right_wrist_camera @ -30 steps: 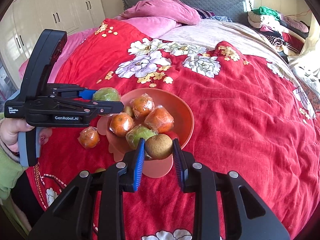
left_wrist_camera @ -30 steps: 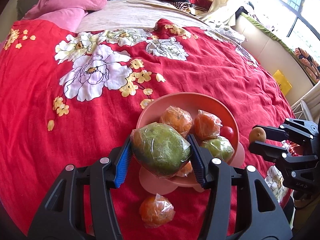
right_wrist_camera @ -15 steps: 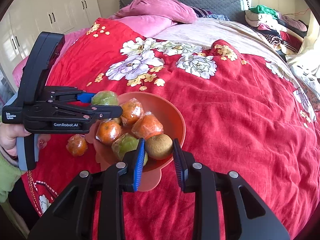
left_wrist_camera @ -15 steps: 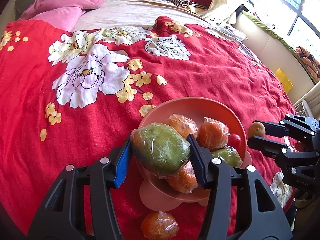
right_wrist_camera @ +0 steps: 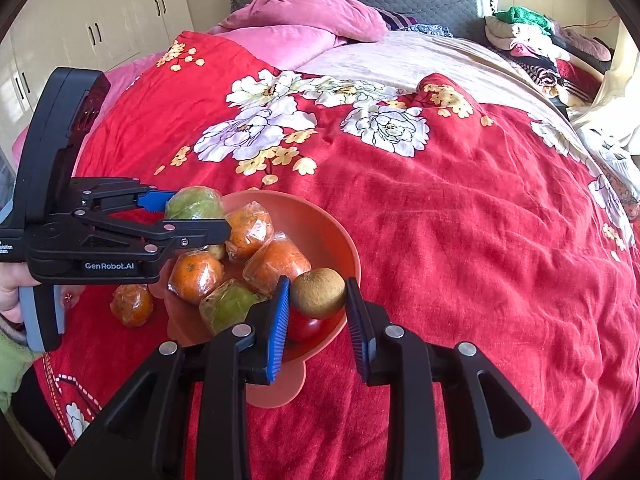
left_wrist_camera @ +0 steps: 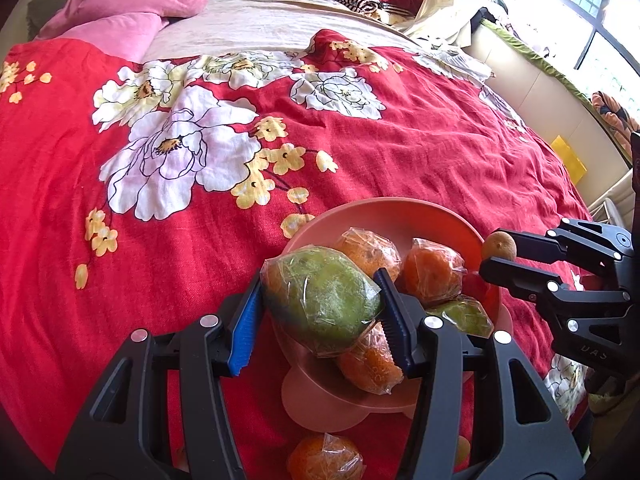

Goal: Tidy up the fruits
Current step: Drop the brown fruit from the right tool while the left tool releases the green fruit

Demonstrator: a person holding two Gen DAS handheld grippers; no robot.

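A salmon-pink bowl [left_wrist_camera: 400, 216] [right_wrist_camera: 320, 224] sits on the red flowered bedspread and holds several wrapped oranges, a wrapped green fruit [right_wrist_camera: 228, 306] and a red tomato [right_wrist_camera: 306, 326]. My left gripper [left_wrist_camera: 320, 312] is shut on a large wrapped green fruit [left_wrist_camera: 320, 304] and holds it over the bowl's near-left rim; it also shows in the right wrist view [right_wrist_camera: 194, 204]. My right gripper [right_wrist_camera: 318, 300] is shut on a brown kiwi [right_wrist_camera: 318, 292] over the bowl's right side; the kiwi also shows in the left wrist view [left_wrist_camera: 499, 245].
One wrapped orange [left_wrist_camera: 326, 458] [right_wrist_camera: 132, 306] lies on the bedspread beside the bowl's foot. Pink pillows [left_wrist_camera: 132, 4] and a pile of folded clothes [right_wrist_camera: 536, 44] lie at the head of the bed. A window side and yellow object [left_wrist_camera: 568, 160] are at right.
Both grippers have moved forward over the bowl with their fruit still held. The green fruit is now above the bowl's rim and the kiwi is above the bowl's right side.
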